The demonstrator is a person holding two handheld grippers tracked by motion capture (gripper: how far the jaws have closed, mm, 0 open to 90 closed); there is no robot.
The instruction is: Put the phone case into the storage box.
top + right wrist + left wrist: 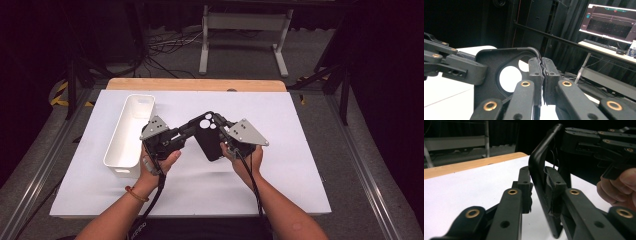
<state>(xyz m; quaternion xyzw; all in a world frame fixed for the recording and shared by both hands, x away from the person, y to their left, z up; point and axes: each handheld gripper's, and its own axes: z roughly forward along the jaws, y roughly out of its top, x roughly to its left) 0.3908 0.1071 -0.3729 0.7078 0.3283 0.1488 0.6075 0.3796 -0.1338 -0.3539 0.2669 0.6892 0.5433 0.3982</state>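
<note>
white sheet (200, 185) covers the table, with a strip of bare wood (195, 84) along its far edge. on the sheet's left part lies a long white bin (131, 134), open side up, running from near to far.

next in size, the person's two forearms come in from the bottom of the high view, an orange band (136, 194) on the left wrist. the left hand (159, 162) holds the left gripper (186, 129) just right of the bin; the right hand (246, 160) holds the right gripper (222, 131) near the sheet's middle. each carries a grey three-cornered plate on top.

between them is a black phone case (210, 137), with round camera holes near its far end, held up off the sheet. in the right gripper view the jaws are pressed together on the case's thin rim (534, 53), pinching it beside the large round hole (510, 77). in the left gripper view the case (541, 187) stands on edge between the jaws: the right jaw's pad lies against it, while the left jaw stands a little apart with white sheet showing in the gap, so this gripper is spread, not clamped.

a lit monitor (612, 23) and keyboard (599, 44) sit on a desk in the background of the right gripper view.
</note>
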